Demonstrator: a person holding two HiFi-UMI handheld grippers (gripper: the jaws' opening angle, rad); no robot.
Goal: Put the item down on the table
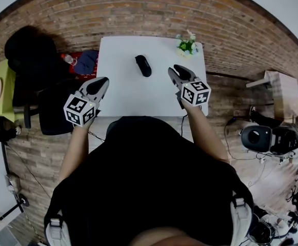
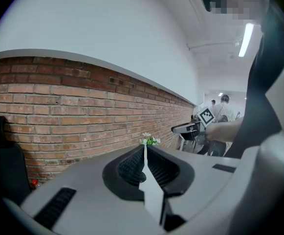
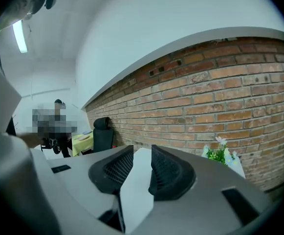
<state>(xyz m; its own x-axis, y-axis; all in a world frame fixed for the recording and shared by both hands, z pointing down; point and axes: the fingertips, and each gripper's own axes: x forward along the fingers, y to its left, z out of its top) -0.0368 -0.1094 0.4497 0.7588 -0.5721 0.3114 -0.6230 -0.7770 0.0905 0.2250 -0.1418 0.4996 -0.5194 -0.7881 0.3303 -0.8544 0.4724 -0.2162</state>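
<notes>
Nearest, lower half of the head view: the person's dark-clad torso [image 1: 149, 183], both forearms reaching up-frame toward the white table [image 1: 123, 99]. Left gripper [image 1: 96, 87], left of centre at the table's near-left corner: jaws pressed together tip to tip, nothing between them; carried idle, apparently only kept out of the way. Right gripper [image 1: 180, 74], right of centre over the table's right side: jaws drawn in to a narrow gap, only bare tabletop showing through, nothing held. Dark oblong item [image 1: 143, 65], upper centre: lying flat on the table, between the two grippers and further up-frame, apart from both; by the look of it the putting-down is done and the hands are held clear so as not to nudge it. Small potted flowers [image 1: 187, 45], table's upper-right corner, near the right gripper's side but not touching it; the one thing on the table besides the item. Black chair [image 1: 31, 60], upper left, beside the table. Brick wall [image 1: 149, 14] across the top. Equipment and cables [image 1: 266, 137] on the floor, right edge, well apart from the work.
</notes>
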